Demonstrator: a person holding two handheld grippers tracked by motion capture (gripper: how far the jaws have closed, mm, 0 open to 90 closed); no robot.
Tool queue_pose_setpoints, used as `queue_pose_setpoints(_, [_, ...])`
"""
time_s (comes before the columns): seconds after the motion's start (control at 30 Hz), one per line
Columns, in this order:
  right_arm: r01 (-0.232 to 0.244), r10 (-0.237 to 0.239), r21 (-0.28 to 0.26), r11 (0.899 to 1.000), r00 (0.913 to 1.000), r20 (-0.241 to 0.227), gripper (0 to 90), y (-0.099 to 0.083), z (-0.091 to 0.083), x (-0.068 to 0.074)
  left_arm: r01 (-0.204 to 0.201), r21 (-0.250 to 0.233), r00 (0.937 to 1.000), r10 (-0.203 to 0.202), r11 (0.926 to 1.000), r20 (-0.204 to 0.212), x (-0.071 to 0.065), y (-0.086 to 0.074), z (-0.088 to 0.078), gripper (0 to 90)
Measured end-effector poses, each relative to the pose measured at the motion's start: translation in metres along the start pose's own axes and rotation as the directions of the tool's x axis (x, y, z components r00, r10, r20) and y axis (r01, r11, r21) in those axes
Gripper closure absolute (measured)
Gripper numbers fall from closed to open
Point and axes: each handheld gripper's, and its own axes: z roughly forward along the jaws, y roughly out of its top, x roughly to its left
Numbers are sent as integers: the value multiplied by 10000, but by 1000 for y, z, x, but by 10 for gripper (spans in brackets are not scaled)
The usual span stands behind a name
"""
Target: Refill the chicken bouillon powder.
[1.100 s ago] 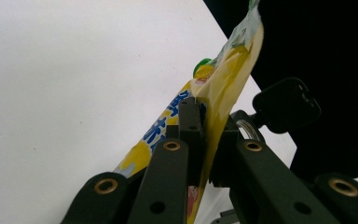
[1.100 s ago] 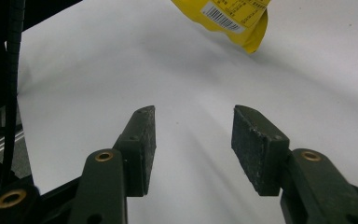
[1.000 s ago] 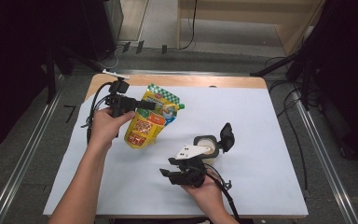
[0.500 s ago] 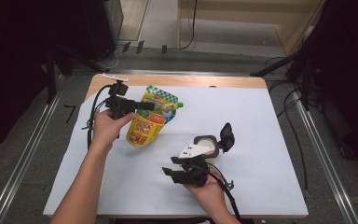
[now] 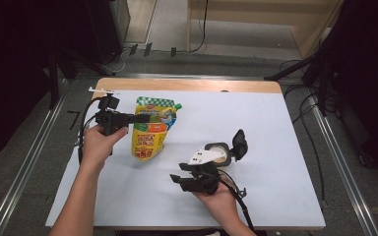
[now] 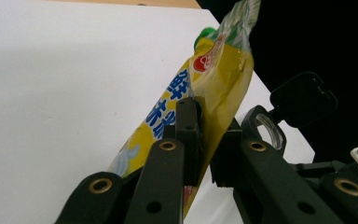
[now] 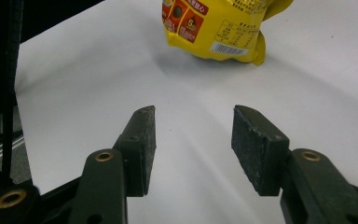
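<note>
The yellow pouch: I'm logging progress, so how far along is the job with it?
Done: the left gripper has pinched the yellow pouch near its upper part. In hand: the pouch hangs tilted, its bottom at the white table cover. Left: the right gripper waits open, holding nothing, beside a small open container, probably next.

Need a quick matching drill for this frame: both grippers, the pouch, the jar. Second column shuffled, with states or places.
Things:
1. left gripper
2. right gripper
3. yellow pouch
4. open-lidded jar

States or places:
A. jaws apart, nothing between them
B. stands on the white sheet by the right hand, black lid flipped up
C. pinched near its top, bottom end on the sheet
D. jaws shut on thin packaging

Pairs: 1-D, 2-A, 3-C, 4-B
</note>
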Motion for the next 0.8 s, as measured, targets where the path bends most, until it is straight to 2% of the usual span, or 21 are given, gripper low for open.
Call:
queue_pose_setpoints(0.2, [65, -65, -19, 10000, 10000, -22, 511, 2, 0, 1, -69, 17, 10000, 69, 10000, -13, 0, -14, -10, 833])
queue_pose_setpoints(0.43, [116, -116, -40, 9999, 9999, -24, 511, 3, 0, 1, -89, 136, 9995, 93, 9999, -298, 1, -26, -18, 774])
queue_pose_setpoints(0.53, [112, -112, -1, 9999, 9999, -13, 511, 3, 0, 0, -312, 10, 9993, 312, 9995, -193, 0, -31, -22, 719])
queue_pose_setpoints(0.7, [111, -111, 5, 9999, 9999, -5, 511, 3, 0, 0, -647, -102, 9976, 644, 9979, -257, -3, -36, -26, 651])
queue_pose_setpoints(0.8, [170, -170, 8, 9999, 9998, -49, 512, 3, 0, 0, -688, -137, 9967, 682, 9975, -446, -4, -39, -29, 627])
